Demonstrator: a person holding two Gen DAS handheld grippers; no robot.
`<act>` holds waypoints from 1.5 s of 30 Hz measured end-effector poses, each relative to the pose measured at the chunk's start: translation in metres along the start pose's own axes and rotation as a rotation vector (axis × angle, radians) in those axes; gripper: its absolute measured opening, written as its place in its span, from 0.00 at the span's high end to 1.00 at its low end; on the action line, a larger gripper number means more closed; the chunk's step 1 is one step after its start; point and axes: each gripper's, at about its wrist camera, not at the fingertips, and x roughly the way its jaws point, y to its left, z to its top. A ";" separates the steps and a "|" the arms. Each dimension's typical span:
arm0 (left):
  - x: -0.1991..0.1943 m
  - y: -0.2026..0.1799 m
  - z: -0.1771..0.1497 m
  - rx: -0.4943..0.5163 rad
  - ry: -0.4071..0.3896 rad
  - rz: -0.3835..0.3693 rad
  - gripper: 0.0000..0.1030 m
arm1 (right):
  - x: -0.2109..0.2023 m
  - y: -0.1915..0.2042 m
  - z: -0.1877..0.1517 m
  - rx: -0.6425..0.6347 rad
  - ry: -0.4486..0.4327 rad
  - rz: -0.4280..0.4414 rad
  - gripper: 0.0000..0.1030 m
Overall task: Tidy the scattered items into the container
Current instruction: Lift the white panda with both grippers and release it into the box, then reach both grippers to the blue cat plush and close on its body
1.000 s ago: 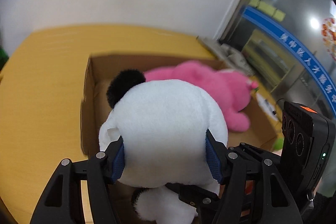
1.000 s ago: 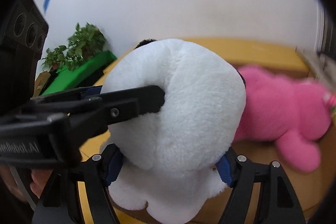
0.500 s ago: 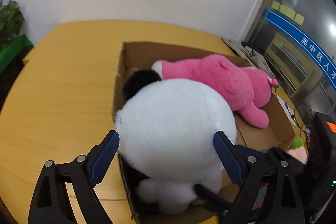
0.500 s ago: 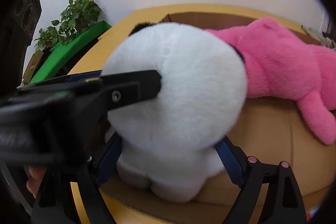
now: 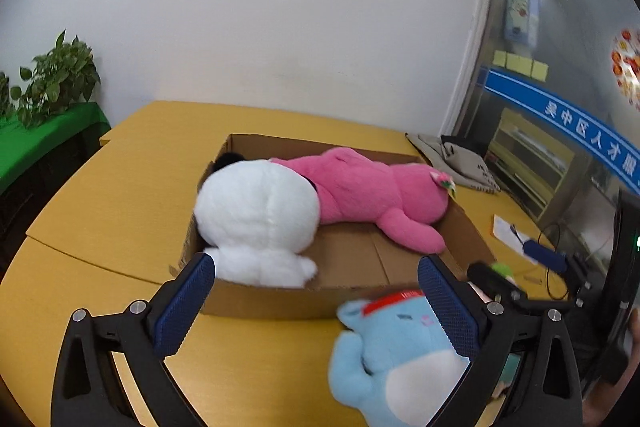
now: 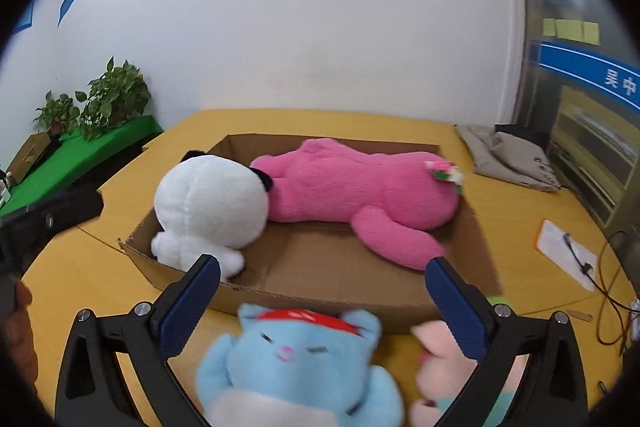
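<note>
**Two plush toys lie in the box, two wait outside it**

The open brown cardboard box point(image 5: 348, 291) sits on the yellow wooden table point(image 5: 100, 211). Inside it, at the left end, lies the round white plush toy with black ears point(image 5: 256, 215), pressed against the box's left wall. Touching it on the right, a long pink plush toy point(image 5: 376, 187) stretches across the back of the box to the right wall; the near right part of the box floor is bare.

Outside the box, just before its near wall, a light-blue plush cat with a red headband point(image 6: 296, 359) rests on the table, and a pale pink plush toy point(image 6: 444, 359) lies just beside it on the right, partly hidden by a finger.

The left gripper point(image 5: 320, 303) has its jaws opening wide, with nothing pressed between the blue pads; the same holds for the right gripper point(image 6: 324, 301), whose jaws are opening above the blue cat without touching it.

Farther off, a grey folded cloth point(image 6: 508, 155) lies at the table's far right corner, and a white sheet of paper point(image 6: 564, 251) near the right edge. Potted green plants point(image 6: 100, 103) stand on a green-covered stand at the left.
</note>
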 end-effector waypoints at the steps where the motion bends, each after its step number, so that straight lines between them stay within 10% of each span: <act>1: -0.002 -0.007 -0.005 0.013 0.001 0.004 0.00 | -0.006 -0.008 -0.005 -0.006 -0.004 -0.015 0.01; 45: -0.016 -0.054 -0.034 0.039 0.084 -0.085 0.00 | -0.042 -0.039 -0.037 0.013 0.020 -0.052 0.01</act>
